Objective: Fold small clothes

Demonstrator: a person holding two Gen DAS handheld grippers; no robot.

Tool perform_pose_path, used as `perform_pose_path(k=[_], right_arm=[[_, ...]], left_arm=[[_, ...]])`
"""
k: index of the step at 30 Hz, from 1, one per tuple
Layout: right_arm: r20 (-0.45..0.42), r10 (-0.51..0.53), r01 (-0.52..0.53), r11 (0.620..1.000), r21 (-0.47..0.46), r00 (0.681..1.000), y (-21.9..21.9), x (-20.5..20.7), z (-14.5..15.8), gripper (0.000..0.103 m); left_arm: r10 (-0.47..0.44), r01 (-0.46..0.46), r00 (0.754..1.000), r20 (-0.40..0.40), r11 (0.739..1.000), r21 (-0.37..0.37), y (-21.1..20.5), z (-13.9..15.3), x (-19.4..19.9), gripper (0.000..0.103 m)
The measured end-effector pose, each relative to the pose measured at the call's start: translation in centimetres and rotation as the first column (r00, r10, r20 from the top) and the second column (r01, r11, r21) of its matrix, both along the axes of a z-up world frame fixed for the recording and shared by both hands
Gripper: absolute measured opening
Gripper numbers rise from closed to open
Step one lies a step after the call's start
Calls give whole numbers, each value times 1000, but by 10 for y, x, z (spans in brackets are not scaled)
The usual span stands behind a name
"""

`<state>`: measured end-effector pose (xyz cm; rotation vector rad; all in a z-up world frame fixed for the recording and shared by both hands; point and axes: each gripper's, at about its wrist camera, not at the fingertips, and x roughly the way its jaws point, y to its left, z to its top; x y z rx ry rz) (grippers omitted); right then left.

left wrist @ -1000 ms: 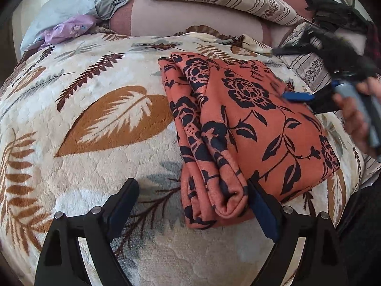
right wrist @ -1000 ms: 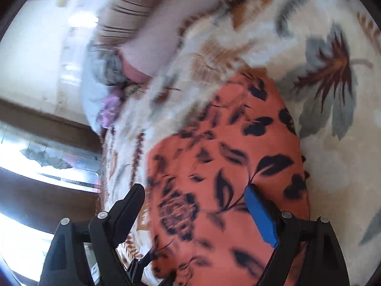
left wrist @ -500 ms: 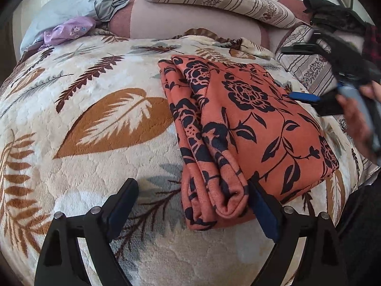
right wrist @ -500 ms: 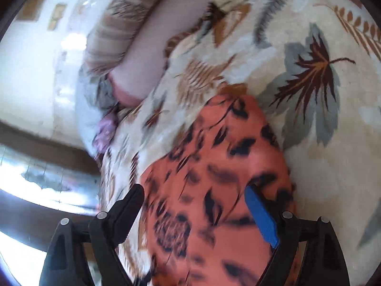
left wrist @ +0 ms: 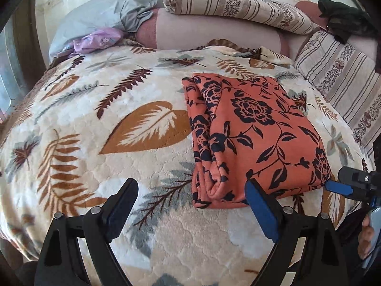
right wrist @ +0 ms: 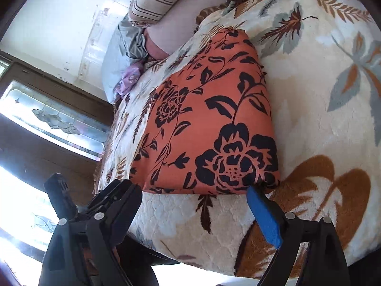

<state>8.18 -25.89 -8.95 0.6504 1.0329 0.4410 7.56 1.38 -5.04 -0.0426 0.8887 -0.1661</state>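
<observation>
An orange garment with a dark floral print (left wrist: 252,138) lies folded into a rectangle on the leaf-patterned blanket (left wrist: 119,124). It also shows in the right wrist view (right wrist: 209,124). My left gripper (left wrist: 190,205) is open and empty, low over the blanket, with its blue-padded finger (left wrist: 262,209) at the garment's near edge. My right gripper (right wrist: 193,205) is open and empty at the garment's right near corner. It shows in the left wrist view (left wrist: 345,186) at the far right, held by a hand.
Striped pillows (left wrist: 238,4) and a grey pillow (left wrist: 100,21) lie along the back of the bed. A purple cloth (left wrist: 95,40) lies at the back left, dark clothes (left wrist: 345,23) at the back right. A window (right wrist: 47,124) is beside the bed.
My right gripper has moved from over the garment's far side down to its near right corner. My left gripper has pulled back a little from the garment.
</observation>
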Motion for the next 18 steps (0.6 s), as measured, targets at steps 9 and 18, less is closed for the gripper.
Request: perform_pose_path(k=[9, 18], right_arm=[[6, -75, 74, 993, 93, 997, -47, -24, 4, 91], [32, -139, 131, 975, 179, 990, -77, -33, 10, 91]], left_arm=[[8, -6, 1000, -25, 996, 94, -26, 7, -5, 92], [-26, 30, 999, -36, 993, 111, -60, 5, -8, 92]])
